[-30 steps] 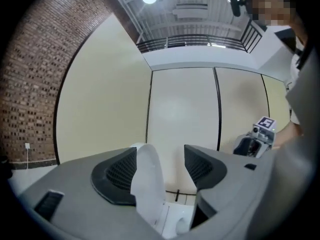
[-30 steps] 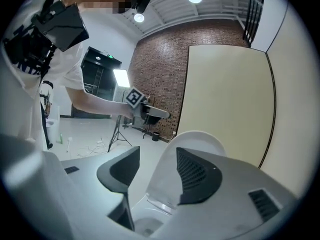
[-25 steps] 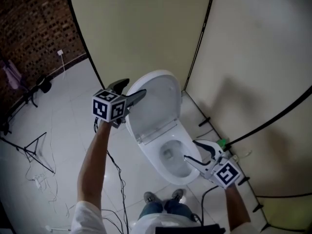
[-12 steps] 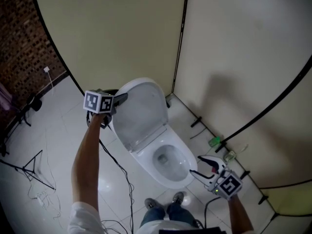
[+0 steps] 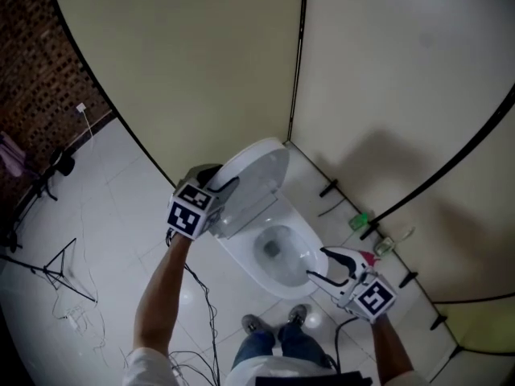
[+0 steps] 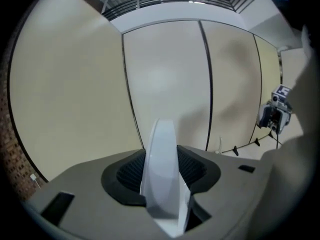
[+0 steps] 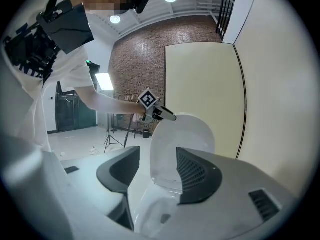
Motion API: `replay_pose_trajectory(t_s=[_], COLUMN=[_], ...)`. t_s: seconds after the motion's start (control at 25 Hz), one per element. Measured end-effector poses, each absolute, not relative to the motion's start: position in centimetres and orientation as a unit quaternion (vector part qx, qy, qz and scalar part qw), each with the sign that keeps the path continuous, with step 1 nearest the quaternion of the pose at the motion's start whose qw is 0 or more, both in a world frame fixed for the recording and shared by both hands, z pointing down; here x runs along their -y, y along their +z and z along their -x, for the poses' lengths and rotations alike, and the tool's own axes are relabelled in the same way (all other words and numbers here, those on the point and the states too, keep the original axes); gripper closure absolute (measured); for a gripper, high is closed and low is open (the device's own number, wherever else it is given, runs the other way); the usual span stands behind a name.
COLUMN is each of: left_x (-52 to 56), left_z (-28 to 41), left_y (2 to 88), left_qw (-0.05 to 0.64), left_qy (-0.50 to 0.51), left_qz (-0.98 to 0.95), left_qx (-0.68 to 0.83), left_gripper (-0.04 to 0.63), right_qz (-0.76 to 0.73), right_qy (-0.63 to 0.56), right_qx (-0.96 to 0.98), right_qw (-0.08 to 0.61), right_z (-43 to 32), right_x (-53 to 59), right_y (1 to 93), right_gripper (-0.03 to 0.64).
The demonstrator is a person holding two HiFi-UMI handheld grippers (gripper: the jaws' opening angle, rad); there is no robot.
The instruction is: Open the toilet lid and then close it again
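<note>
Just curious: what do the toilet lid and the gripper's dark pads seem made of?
The toilet lid: probably glossy white plastic, its edge thin and smooth. Pads of the left gripper, whose jaws have just been closing with the lid between them: likely matte black rubber, given the ribbing.

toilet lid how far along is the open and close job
Opening looks done: the toilet lid stands raised above the bowl. In hand: the left hand-held gripper has just been closing its jaws and now clamps the lid's edge. Left: lowering it shut. The right hand-held gripper hangs open beside the bowl.
</note>
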State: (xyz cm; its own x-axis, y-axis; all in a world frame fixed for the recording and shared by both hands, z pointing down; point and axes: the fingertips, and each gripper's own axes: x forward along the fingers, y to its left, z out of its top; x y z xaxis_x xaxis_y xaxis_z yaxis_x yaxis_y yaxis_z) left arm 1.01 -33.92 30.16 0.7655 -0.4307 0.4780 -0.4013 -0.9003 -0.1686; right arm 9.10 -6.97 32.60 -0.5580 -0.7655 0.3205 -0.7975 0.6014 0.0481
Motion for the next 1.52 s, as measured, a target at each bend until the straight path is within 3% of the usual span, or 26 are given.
replay_pose_trajectory(t_s=[0.28,0.92,1.32,1.52], left_x=[18.9,3.3,-5.4,-7.8], left_z=[-5.1,-9.9,-12.4,-12.8], left_y=[34.4,46.7,61.2,68.6], left_qw=[0.125,0.285,0.330,0.308], left_qy=[-0.274,-0.211,-0.241,-0.283], left_qz=[0.939,0.928,0.912,0.908], left_qx=[-0.166,-0.116,-0.023,0.025], left_gripper=[0.407,0.394,0.393,0.393], right_qz=[-0.491,-0.610,-0.629,-0.626], right_qy=[0.084,0.165,0.175,0.154], right_qx=[0.857,0.770,0.752,0.757], right_qw=[0.131,0.091,0.088,0.109], right_z=[-10.3,-13.6,-14.4,-14.4], right_x=[4.0,-6.1,-6.8,-6.1], right_y=[35.1,44.7,52.1,55.2], right_gripper=[0.390,0.390,0.390,0.390])
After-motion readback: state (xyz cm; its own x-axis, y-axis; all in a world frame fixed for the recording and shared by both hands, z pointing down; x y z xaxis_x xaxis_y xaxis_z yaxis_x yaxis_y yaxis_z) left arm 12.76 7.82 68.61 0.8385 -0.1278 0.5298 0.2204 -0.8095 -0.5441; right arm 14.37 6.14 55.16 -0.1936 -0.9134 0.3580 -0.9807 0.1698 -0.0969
